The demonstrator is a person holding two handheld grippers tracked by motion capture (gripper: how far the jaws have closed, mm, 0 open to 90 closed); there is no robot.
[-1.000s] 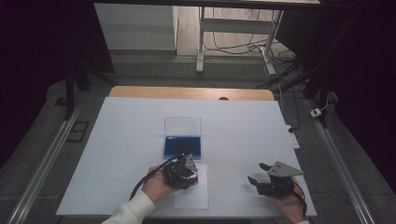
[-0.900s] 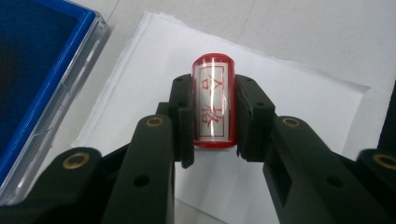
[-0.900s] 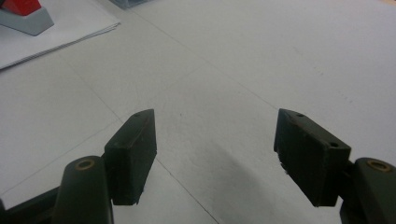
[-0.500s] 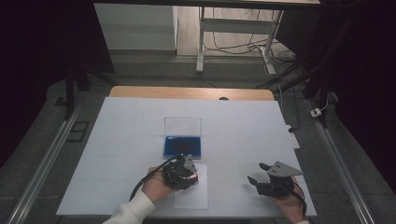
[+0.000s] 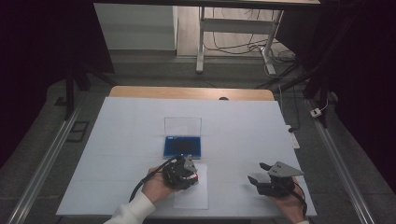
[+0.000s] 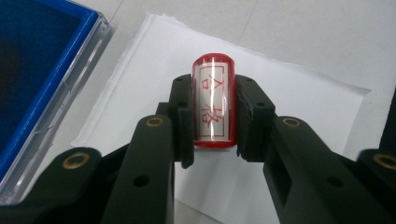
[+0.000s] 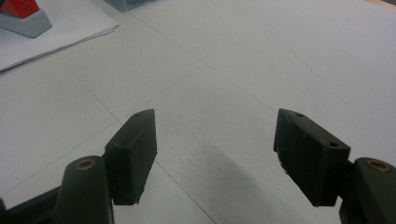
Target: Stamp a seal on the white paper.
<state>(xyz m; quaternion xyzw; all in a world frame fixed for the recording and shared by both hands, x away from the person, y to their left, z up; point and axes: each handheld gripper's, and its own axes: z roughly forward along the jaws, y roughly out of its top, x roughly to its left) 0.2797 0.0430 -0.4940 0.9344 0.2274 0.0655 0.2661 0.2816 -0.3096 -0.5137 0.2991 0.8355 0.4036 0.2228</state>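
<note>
High view: your left gripper [image 5: 183, 171] holds the stamp over the paper sheet [image 5: 191, 198], near the ink pad [image 5: 182, 146].

Left gripper view: jaws clamp the stamp [image 6: 213, 102]; tilting risks a smudged print.

Right gripper view: your right gripper [image 7: 217, 156] stands apart, empty; the unpinned paper could shift.

Red cylindrical stamp [image 6: 213, 102] with red characters, upright over white paper [image 6: 289, 93].
</note>
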